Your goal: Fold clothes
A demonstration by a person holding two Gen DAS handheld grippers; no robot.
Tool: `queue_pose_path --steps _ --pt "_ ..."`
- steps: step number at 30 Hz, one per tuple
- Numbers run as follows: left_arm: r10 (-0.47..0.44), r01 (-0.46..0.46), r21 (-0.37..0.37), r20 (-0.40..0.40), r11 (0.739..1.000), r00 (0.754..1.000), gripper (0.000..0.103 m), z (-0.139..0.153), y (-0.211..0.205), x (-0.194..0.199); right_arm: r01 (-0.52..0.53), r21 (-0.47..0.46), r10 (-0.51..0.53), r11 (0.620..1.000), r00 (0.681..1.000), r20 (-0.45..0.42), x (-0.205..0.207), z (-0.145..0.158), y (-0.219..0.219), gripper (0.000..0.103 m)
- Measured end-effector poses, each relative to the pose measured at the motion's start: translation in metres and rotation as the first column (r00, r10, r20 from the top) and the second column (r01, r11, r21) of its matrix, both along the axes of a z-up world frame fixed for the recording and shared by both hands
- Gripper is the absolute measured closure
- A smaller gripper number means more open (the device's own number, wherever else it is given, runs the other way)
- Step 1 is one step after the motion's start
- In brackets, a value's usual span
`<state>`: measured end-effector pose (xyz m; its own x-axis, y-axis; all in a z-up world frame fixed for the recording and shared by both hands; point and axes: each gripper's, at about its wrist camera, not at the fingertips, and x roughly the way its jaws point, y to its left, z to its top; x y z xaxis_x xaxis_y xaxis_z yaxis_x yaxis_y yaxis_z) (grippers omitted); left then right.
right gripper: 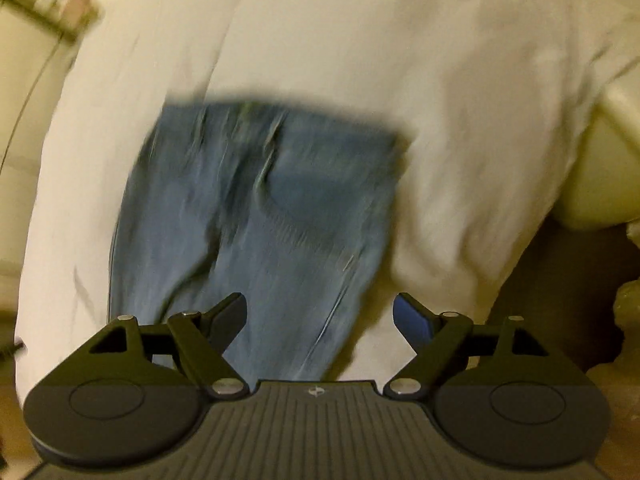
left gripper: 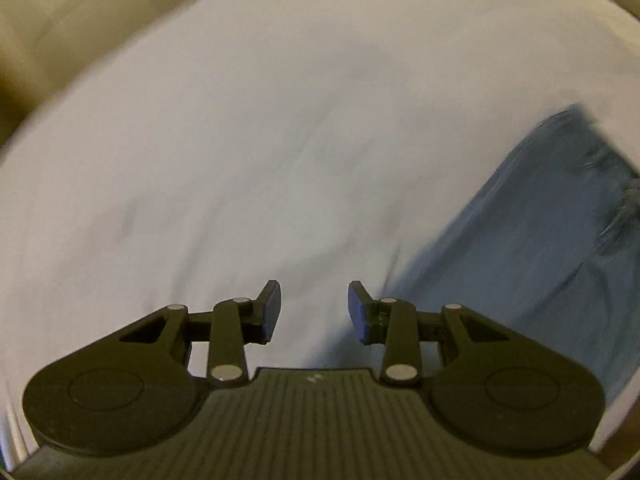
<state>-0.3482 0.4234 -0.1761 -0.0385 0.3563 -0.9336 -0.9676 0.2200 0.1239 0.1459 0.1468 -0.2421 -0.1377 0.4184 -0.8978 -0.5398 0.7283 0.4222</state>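
Now | jeans (right gripper: 256, 216) under R fingers (right gripper: 232, 316) | right of L fingers (left gripper: 272, 308)

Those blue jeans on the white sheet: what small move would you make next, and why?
Probably lower the right tool onto the near part of the jeans and close on it. Its jaws stand wide and empty right above the denim, while the left tool, also empty, hangs over bare sheet.

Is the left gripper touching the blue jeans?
Apart. Left wrist view: left gripper is open over the white sheet; jeans lie aside.
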Motion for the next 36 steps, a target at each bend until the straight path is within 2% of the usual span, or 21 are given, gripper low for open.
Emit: queue_pose_path --steps 2,5,6,10,13,17,19,20,23,25,28,29,30,31,32,34,36 --pt "0.170 -0.170 -0.065 -0.015 0.983 0.985 0.070 -0.014 -0.043 -0.053 -0.088 -0.024 0.086 0.996 0.995 -0.059 -0.020 -0.010 0.015 0.020" --pt "0.385 -0.386 -0.120 -0.031 0.915 0.923 0.071 -0.029 -0.105 -0.121 -0.229 -0.062 0.217 0.972 0.964 -0.150 -0.057 -0.026 0.039 0.020" --pt "0.441 -0.440 -0.126 -0.028 0.889 0.897 0.071 -0.033 -0.122 -0.137 -0.266 -0.068 0.251 0.962 0.951 -0.179 -0.068 -0.030 0.047 0.020" --pt "0.651 -0.640 -0.130 0.059 0.757 0.757 0.069 -0.047 -0.164 -0.184 -0.369 -0.059 0.340 0.928 0.898 -0.278 -0.116 -0.041 0.067 0.020" --pt "0.744 -0.730 -0.143 0.152 0.668 0.651 0.067 -0.064 -0.177 -0.224 -0.386 -0.056 0.348 0.921 0.879 -0.328 -0.146 -0.047 0.070 0.020" --pt "0.800 -0.788 -0.174 0.258 0.590 0.542 0.065 -0.090 -0.174 -0.260 -0.323 -0.083 0.273 0.943 0.890 -0.366 -0.176 -0.058 0.054 0.020" --pt "0.813 -0.802 -0.197 0.302 0.563 0.497 0.064 -0.109 -0.163 -0.279 -0.264 -0.100 0.209 0.959 0.902 -0.378 -0.188 -0.064 0.040 0.020" --pt "0.813 -0.801 -0.205 0.317 0.562 0.489 0.064 -0.118 -0.160 -0.285 -0.225 -0.103 0.171 0.969 0.911 -0.376 -0.192 -0.068 0.033 0.020" --pt "0.798 -0.781 -0.218 0.324 0.585 0.508 0.064 -0.145 -0.146 -0.299 -0.078 -0.091 0.042 0.993 0.937 -0.346 -0.201 -0.076 0.011 0.020" --pt "0.780 -0.765 -0.218 0.354 0.606 0.516 0.066 -0.156 -0.141 -0.306 0.035 -0.062 -0.054 0.997 0.940 -0.336 -0.206 -0.083 -0.003 0.020" --pt "0.762 -0.757 -0.213 0.401 0.618 0.509 0.068 -0.160 -0.136 -0.313 0.176 -0.009 -0.169 0.984 0.922 -0.348 -0.210 -0.096 -0.021 0.027" --pt "0.755 -0.752 -0.211 0.408 0.624 0.513 0.070 -0.160 -0.135 -0.314 0.230 0.008 -0.212 0.973 0.910 -0.356 -0.210 -0.100 -0.026 0.030" --pt "0.749 -0.747 -0.208 0.414 0.632 0.518 0.083 -0.159 -0.133 -0.315 0.286 0.026 -0.257 0.958 0.894 -0.368 -0.209 -0.105 -0.031 0.032" --pt "0.734 -0.738 -0.192 0.418 0.647 0.535 0.092 -0.156 -0.132 -0.316 0.320 0.040 -0.282 0.946 0.881 -0.379 -0.209 -0.110 -0.033 0.033" --pt "0.722 -0.728 -0.182 0.422 0.661 0.549 0.093 -0.151 -0.132 -0.316 0.346 0.052 -0.300 0.937 0.871 -0.390 -0.209 -0.114 -0.035 0.037" --pt "0.692 -0.709 -0.152 0.431 0.688 0.579 0.095 -0.138 -0.136 -0.315 0.360 0.070 -0.309 0.930 0.872 -0.380 -0.207 -0.118 -0.031 0.055" --pt "0.656 -0.689 -0.107 0.441 0.717 0.613 0.095 -0.119 -0.143 -0.312 0.336 0.094 -0.282 0.937 0.889 -0.362 -0.206 -0.116 -0.022 0.096"
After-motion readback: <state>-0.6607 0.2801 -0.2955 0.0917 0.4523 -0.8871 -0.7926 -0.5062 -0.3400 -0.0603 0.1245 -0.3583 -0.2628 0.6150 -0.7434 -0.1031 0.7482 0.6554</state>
